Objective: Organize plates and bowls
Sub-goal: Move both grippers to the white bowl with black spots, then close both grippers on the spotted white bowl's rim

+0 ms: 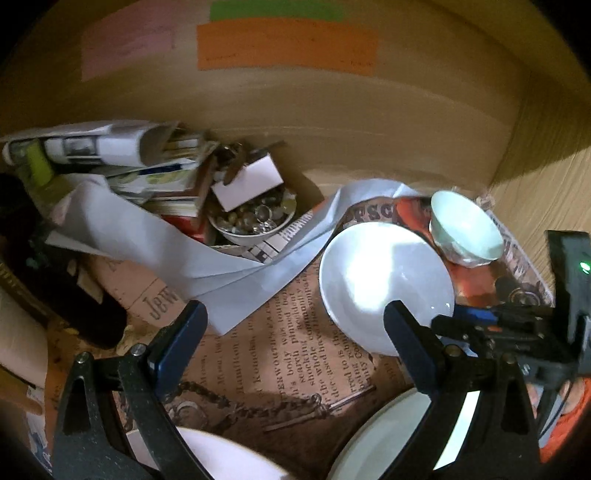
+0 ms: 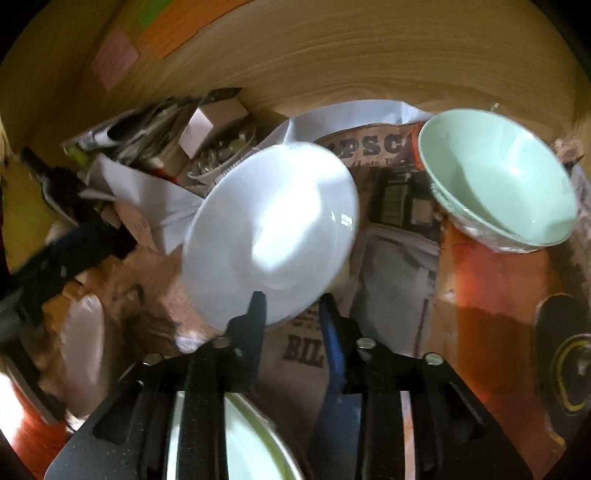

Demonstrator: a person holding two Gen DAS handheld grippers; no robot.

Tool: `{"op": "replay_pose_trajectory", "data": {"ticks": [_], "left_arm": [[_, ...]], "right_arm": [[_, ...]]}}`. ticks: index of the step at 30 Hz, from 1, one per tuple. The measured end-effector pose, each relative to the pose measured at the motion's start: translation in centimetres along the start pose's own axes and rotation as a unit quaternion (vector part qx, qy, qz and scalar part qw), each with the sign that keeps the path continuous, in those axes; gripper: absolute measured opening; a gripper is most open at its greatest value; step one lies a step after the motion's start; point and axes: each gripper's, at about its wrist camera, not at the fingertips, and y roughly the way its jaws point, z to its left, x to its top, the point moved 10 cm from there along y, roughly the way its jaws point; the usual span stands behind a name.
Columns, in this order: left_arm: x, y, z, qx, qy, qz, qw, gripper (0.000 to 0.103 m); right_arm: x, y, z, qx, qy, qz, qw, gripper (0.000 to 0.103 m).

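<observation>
1. Wide open: the left gripper, with nothing between its fingers, just above the newspaper
2. Open only a little: the right gripper, with the near rim of the plate between its two fingers
3. Too blurry to tell if that rim is squeezed tight or just sitting loose in there
4. Plate white and shiny, tipped up and not lying flat, out in the middle of the newspaper
5. Off to the right of it, near but not touching in the right view: the mint bowl, tilted too, on an orange bit of the paper and close to the wooden wall
6. Behind the plate on the left: a small bowl full of shiny stones, with a little white box leaning on top
7. Further left: a messy pile of books, with a long white sheet lying in front of it
8. Down at the bottom of the left view: two near plates, one under the left finger and one under the right finger, both partly hidden
9. Up on the wall: an orange note, a green note and a pink note
</observation>
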Motion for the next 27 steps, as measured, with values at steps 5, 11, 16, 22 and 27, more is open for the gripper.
{"op": "replay_pose_trajectory", "data": {"ticks": [5, 11, 16, 22, 27], "left_arm": [[0.5, 1.5, -0.7, -0.002, 0.006, 0.023, 0.9997, 0.087], [0.2, 3.9, -1.1, -0.026, -0.015, 0.066, 0.9973, 0.068], [-0.2, 5.4, -1.3, -0.027, -0.015, 0.088, 0.9956, 0.056], [-0.5, 6.5, -1.5, -0.031, -0.006, 0.103, 0.9942, 0.029], [-0.9, 7.0, -1.9, -0.043, 0.000, 0.115, 0.9924, 0.012]], "right_arm": [[0.6, -1.5, -0.3, -0.015, -0.007, -0.031, 0.999, 0.040], [2.6, -2.0, -1.2, -0.011, 0.023, -0.063, 0.998, 0.040], [3.4, -0.9, -2.7, -0.007, 0.047, -0.057, 0.997, 0.040], [3.1, 1.0, -3.4, 0.009, 0.062, -0.037, 0.997, 0.020], [2.9, 1.5, -3.5, 0.014, 0.059, -0.035, 0.998, 0.017]]}}
